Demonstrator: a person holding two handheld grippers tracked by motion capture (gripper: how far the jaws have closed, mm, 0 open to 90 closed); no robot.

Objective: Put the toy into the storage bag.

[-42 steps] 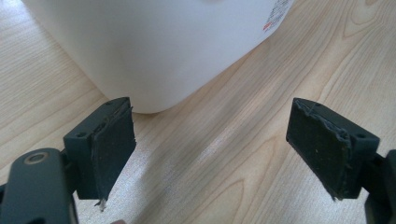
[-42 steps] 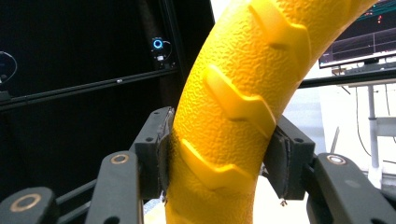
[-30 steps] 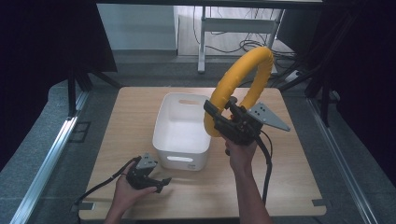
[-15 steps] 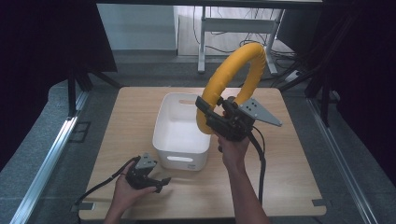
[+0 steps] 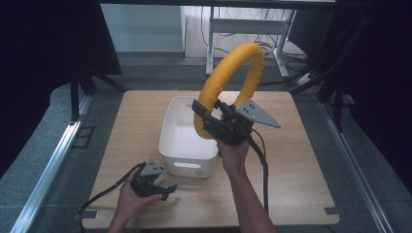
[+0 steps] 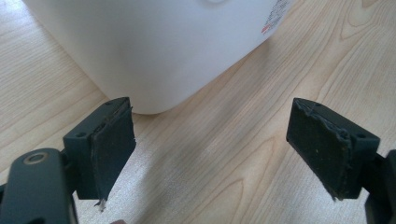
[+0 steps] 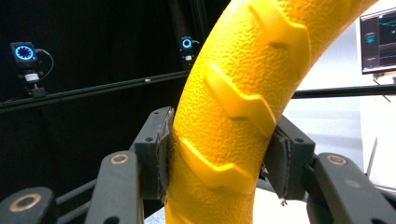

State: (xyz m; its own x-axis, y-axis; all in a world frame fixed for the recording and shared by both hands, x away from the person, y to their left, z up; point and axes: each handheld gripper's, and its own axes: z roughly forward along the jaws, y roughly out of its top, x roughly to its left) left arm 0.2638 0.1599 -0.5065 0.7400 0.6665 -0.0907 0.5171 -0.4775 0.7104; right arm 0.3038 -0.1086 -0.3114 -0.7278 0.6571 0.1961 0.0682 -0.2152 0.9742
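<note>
Clamping yellow ring [image 7: 224,116], right gripper [image 7: 219,158] jaws grip.

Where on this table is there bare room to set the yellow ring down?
Bare wood lies right of the white bin, out to the table edge, and along the far edge behind the bin. The bin itself looks empty. Crowded: the near-left corner, where the left gripper rests. The right gripper holds the yellow ring aloft.

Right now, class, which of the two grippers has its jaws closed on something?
The right gripper, raised above the white bin, clamps the yellow ring. The left gripper sits open and empty on the table.
</note>
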